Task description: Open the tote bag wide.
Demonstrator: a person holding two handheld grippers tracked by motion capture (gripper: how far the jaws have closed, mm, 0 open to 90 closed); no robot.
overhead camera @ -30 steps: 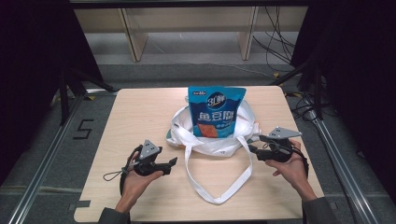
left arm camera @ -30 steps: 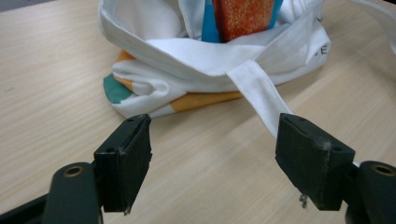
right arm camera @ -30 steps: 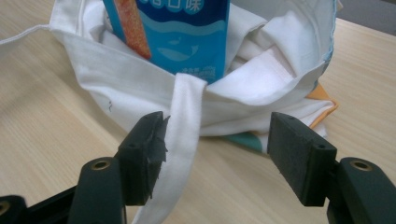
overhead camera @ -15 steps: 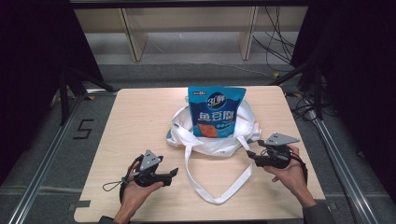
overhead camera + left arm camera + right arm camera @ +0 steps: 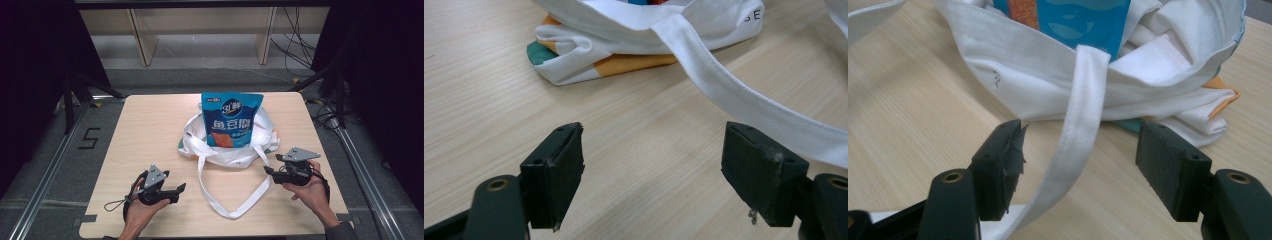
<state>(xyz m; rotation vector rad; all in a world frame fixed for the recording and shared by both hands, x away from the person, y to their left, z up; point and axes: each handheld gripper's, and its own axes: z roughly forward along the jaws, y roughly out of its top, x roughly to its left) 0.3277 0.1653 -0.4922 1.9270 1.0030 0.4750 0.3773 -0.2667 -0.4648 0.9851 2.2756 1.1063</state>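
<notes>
- A white tote bag (image 5: 227, 147) lies slumped near the middle of the wooden counter (image 5: 150, 130); a blue snack pouch (image 5: 231, 120) stands upright in its mouth, toward 12 o'clock.
- The bag's long white strap (image 5: 235, 195) loops across the counter toward 6 o'clock, ending between the two hands.
- The left gripper (image 5: 172, 190) sits at about 7 o'clock, held by the person's left hand (image 5: 140, 212); its fingers (image 5: 556, 172) are spread wide over bare wood, pinching nothing (the strap (image 5: 744, 102) passes just beyond the far finger; contact cannot be told).
- The right gripper (image 5: 270, 170) sits at about 4 o'clock, in the right hand (image 5: 310, 187); its fingers (image 5: 1170, 167) are spread, and the strap (image 5: 1075, 135) runs down between them, ungripped; the bag (image 5: 1013, 85) lies just beyond the fingertips.
</notes>
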